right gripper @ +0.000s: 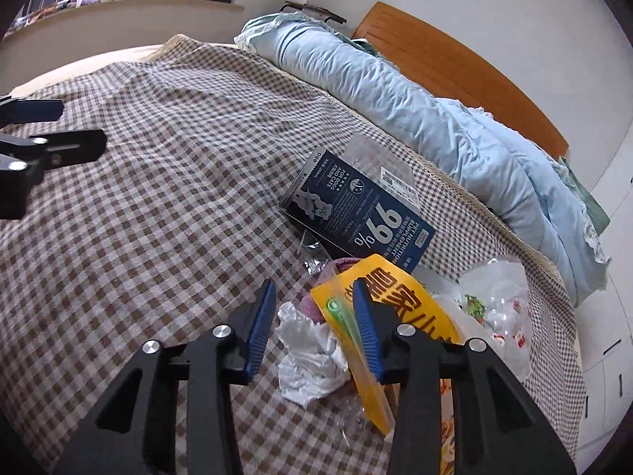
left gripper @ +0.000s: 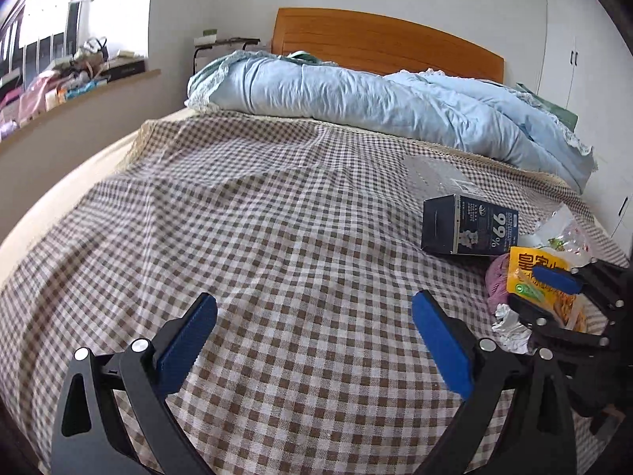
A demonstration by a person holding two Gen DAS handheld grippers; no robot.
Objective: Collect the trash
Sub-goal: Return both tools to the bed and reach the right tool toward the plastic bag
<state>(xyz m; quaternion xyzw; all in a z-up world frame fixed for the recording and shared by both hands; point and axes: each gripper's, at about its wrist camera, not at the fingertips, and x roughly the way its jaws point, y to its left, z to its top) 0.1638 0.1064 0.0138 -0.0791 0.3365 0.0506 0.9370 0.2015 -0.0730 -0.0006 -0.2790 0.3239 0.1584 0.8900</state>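
A pile of trash lies on the checked bedspread (left gripper: 257, 237): a dark blue carton (right gripper: 356, 217) marked 99%, a yellow snack bag (right gripper: 395, 297), a crumpled white tissue (right gripper: 308, 356), a clear plastic bag (right gripper: 498, 308) and a pink-purple thing (left gripper: 497, 277). My right gripper (right gripper: 314, 308) is open, with the tissue and the yellow bag's edge between its fingers. It shows in the left wrist view (left gripper: 530, 297) at the pile. My left gripper (left gripper: 314, 316) is open and empty over bare bedspread, left of the pile. The carton (left gripper: 467, 229) lies ahead of it to the right.
A rolled light blue quilt (left gripper: 376, 107) lies across the bed's head by the wooden headboard (left gripper: 387, 39). A cluttered window ledge (left gripper: 79, 75) runs along the left. White cupboards (left gripper: 585, 59) stand at the right. A clear wrapper (left gripper: 435, 174) lies beyond the carton.
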